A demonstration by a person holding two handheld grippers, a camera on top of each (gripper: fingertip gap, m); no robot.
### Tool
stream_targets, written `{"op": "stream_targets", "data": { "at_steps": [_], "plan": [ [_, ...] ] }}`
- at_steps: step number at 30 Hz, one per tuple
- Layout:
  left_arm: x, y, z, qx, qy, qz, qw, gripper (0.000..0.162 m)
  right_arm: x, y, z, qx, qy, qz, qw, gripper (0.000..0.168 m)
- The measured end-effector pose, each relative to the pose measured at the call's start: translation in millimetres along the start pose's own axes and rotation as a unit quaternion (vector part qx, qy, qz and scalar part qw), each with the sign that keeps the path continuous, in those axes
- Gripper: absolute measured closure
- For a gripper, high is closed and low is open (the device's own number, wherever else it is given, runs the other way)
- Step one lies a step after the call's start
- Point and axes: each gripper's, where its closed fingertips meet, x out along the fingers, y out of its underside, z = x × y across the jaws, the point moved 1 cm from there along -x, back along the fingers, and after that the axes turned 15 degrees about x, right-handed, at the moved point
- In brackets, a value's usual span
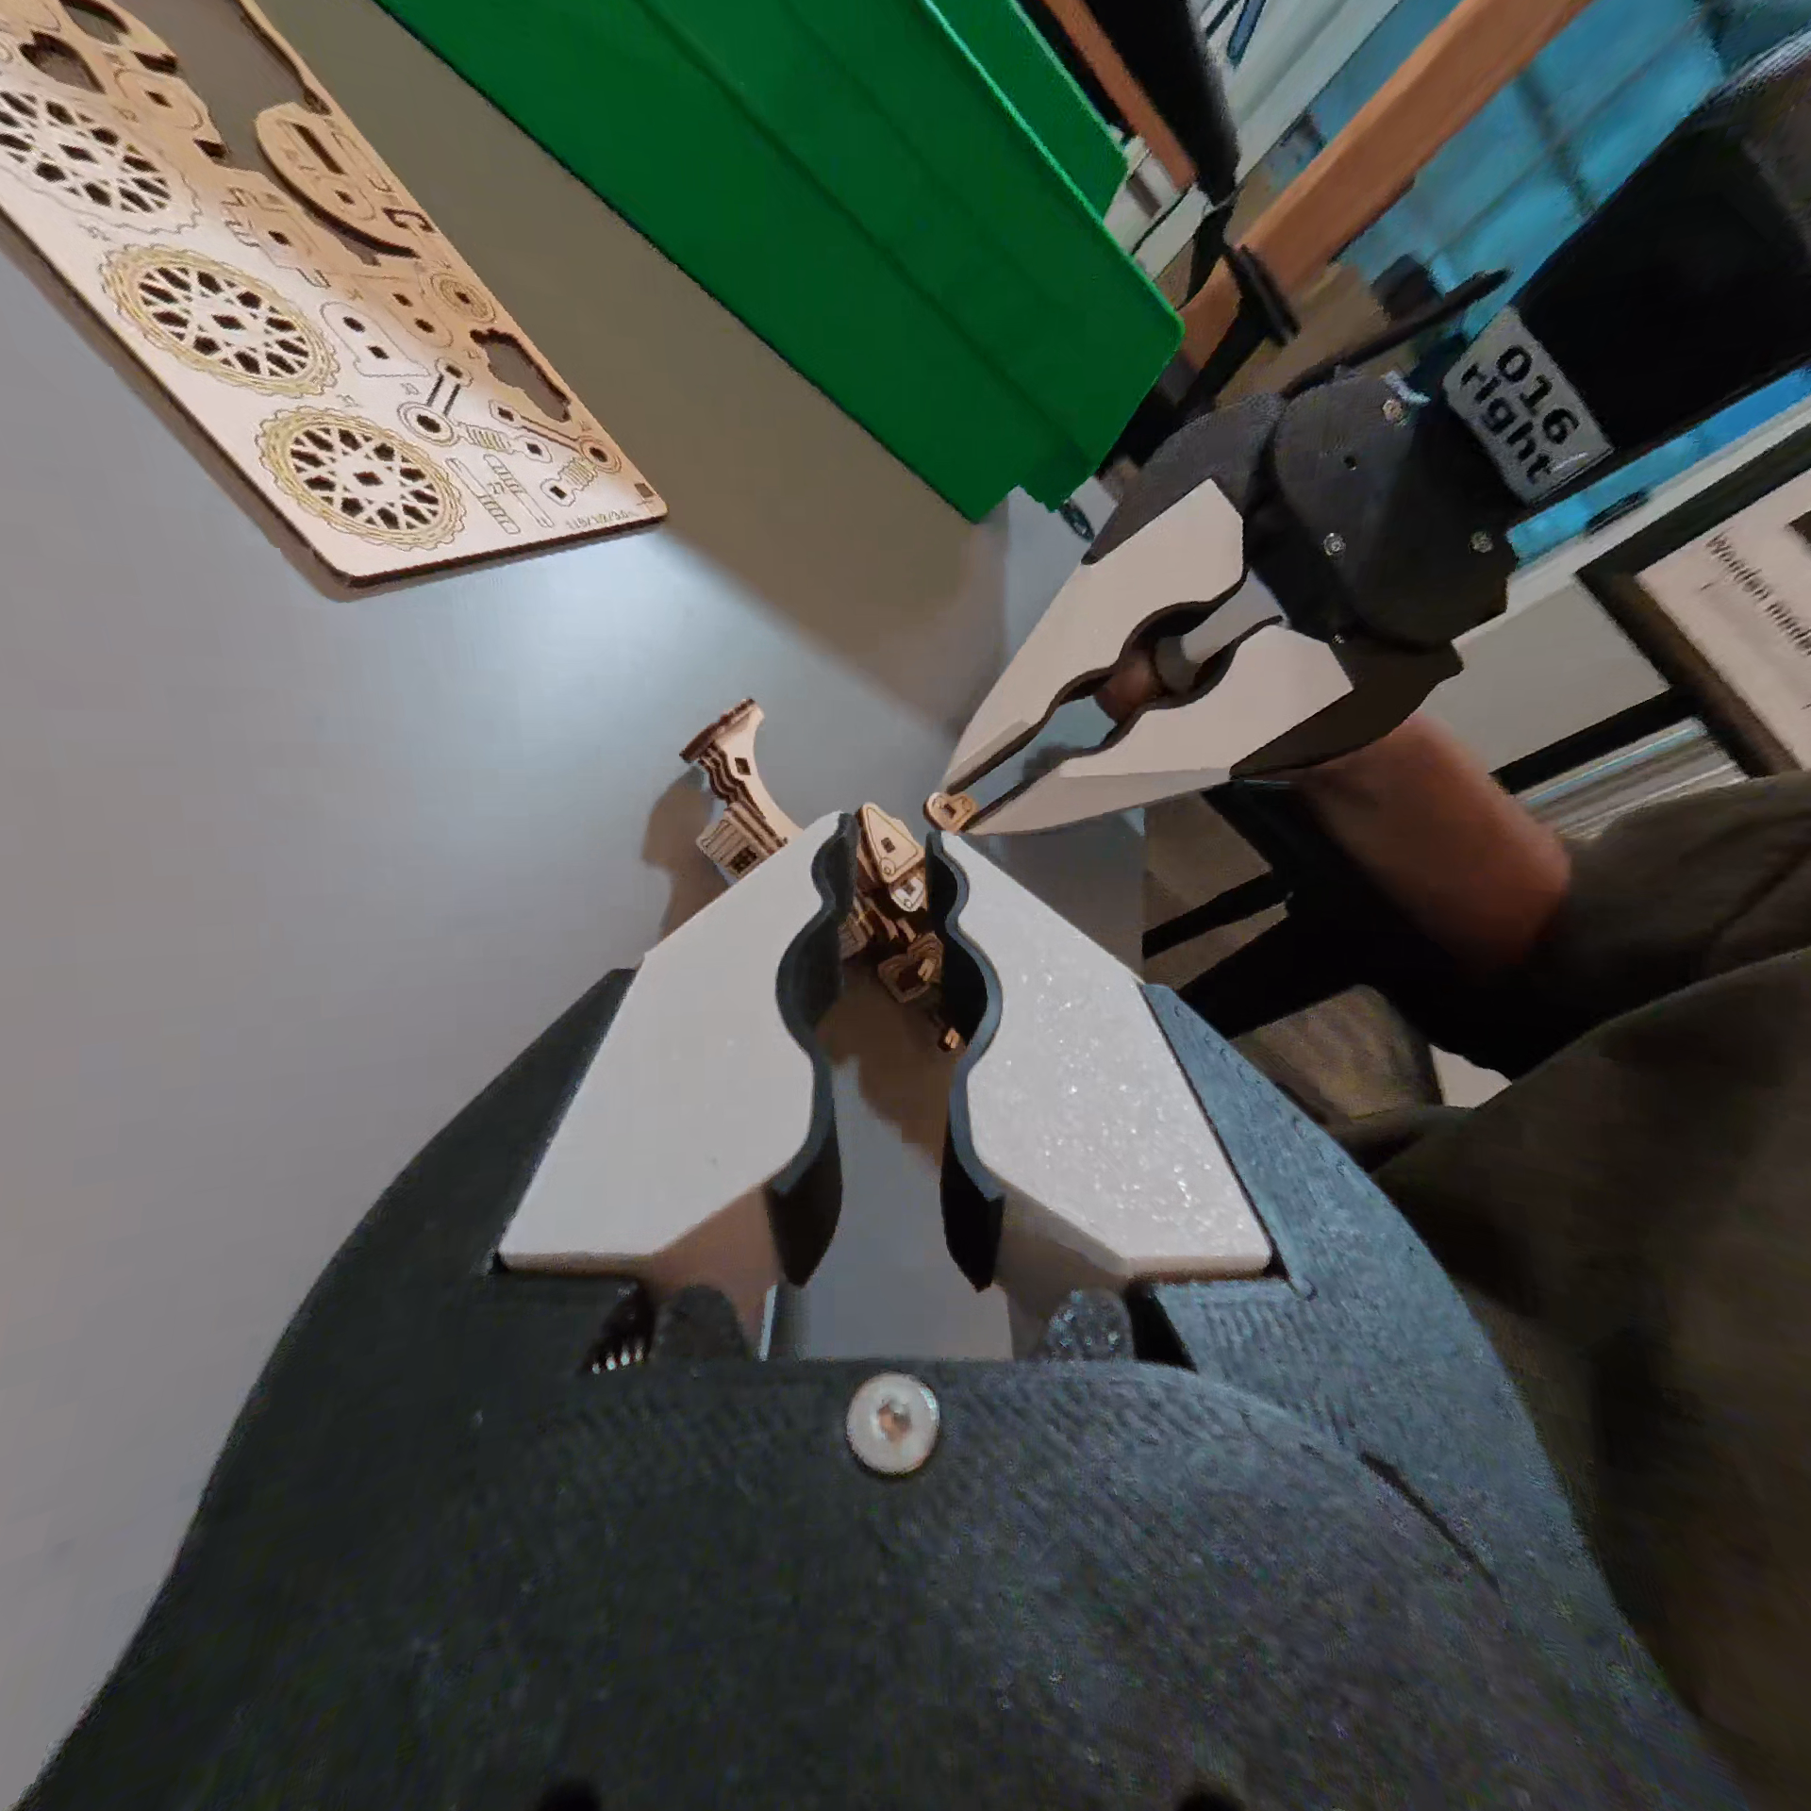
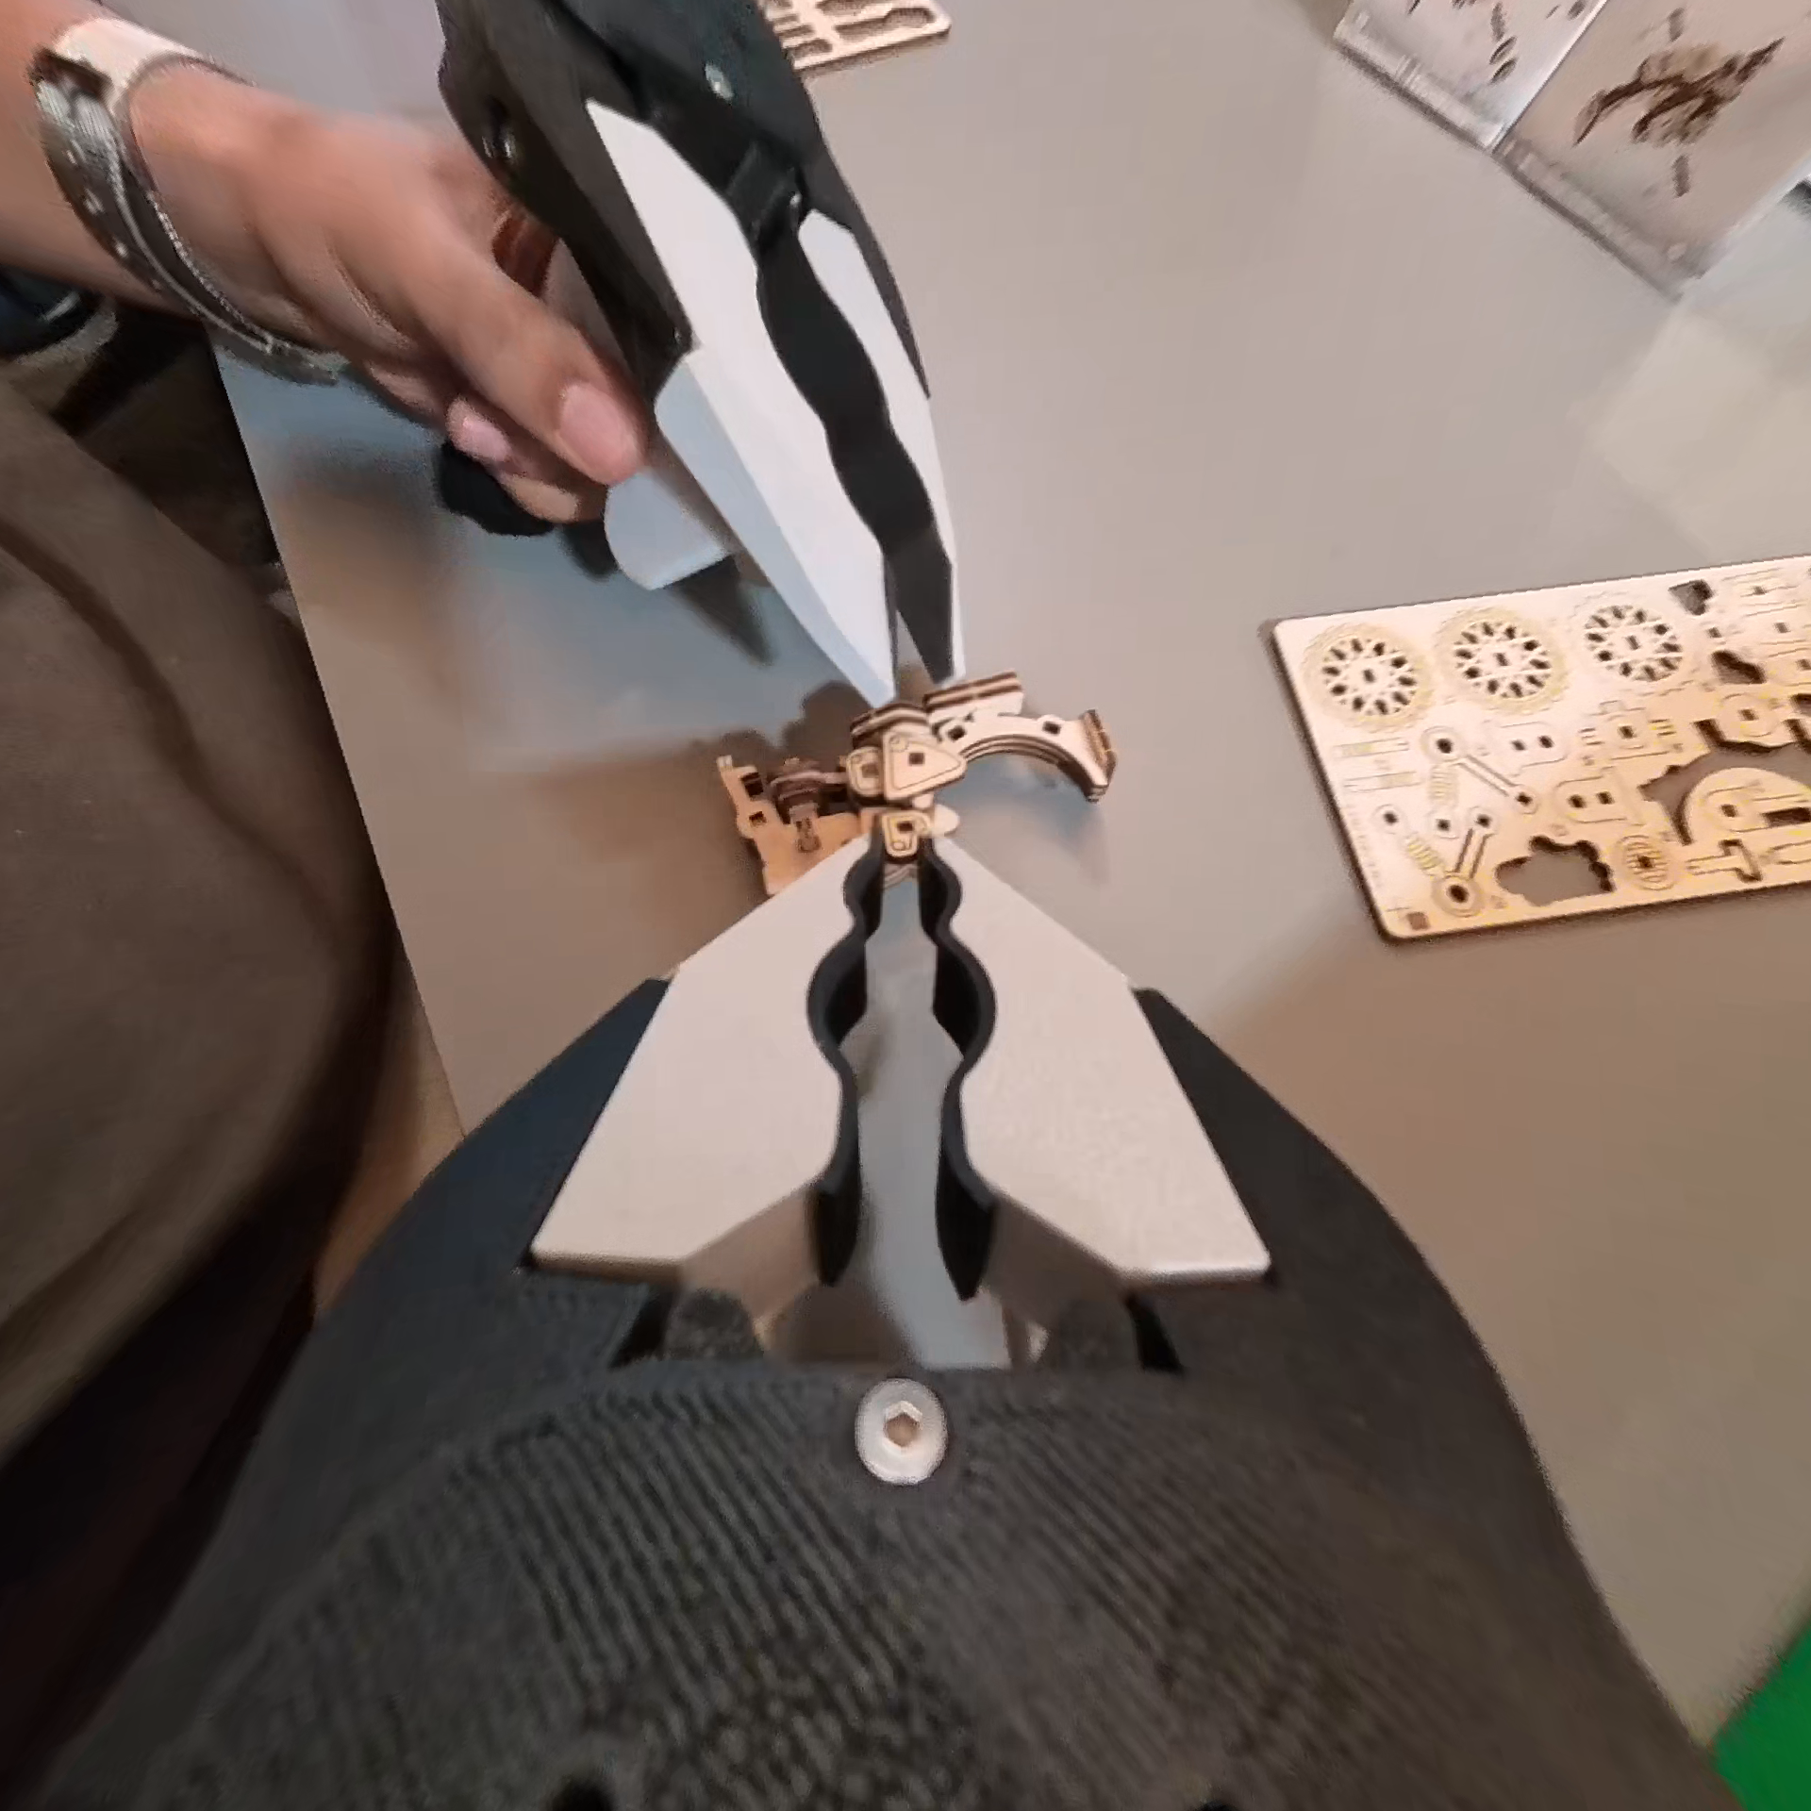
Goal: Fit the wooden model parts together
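Note:
A partly built wooden model [image 1: 890,867] sits between the fingers of my left gripper [image 1: 887,831], which is shut on it just above the grey table. In the right wrist view the model [image 2: 1019,735] shows a curved arm on its right side, and the left gripper [image 2: 916,676] grips it from above. My right gripper [image 2: 900,867] is shut on a small flat wooden part [image 2: 900,833] and holds it against the model's near side. In the left wrist view the right gripper [image 1: 965,818] comes in from the upper right with the small part [image 1: 949,810] at its tips.
A laser-cut wooden sheet [image 2: 1568,745] with gear-shaped parts lies right of the model, also seen in the left wrist view [image 1: 294,294]. A green box [image 1: 833,196] stands behind. Booklets [image 2: 1568,98] lie at far right. A person's hand [image 2: 392,245] holds the left gripper near the table's edge [image 2: 294,637].

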Motion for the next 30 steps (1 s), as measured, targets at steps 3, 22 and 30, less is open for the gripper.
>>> {"op": "stream_targets", "data": {
  "at_steps": [3,22,30],
  "plan": [
    [2.1,2.0,0.8,0.006,-0.013,0.009,1.000,0.150,4.8,2.3,4.5,0.000,-0.006,0.012,1.000,0.163],
    [7.8,9.3,-1.6,-0.019,-0.002,0.030,0.999,0.161,6.5,3.6,4.6,0.024,-0.016,0.019,0.999,0.163],
    [8.2,8.4,-8.7,0.010,0.003,0.031,0.999,0.148,6.1,4.0,4.5,0.018,-0.013,0.020,1.000,0.164]
  ]
}}
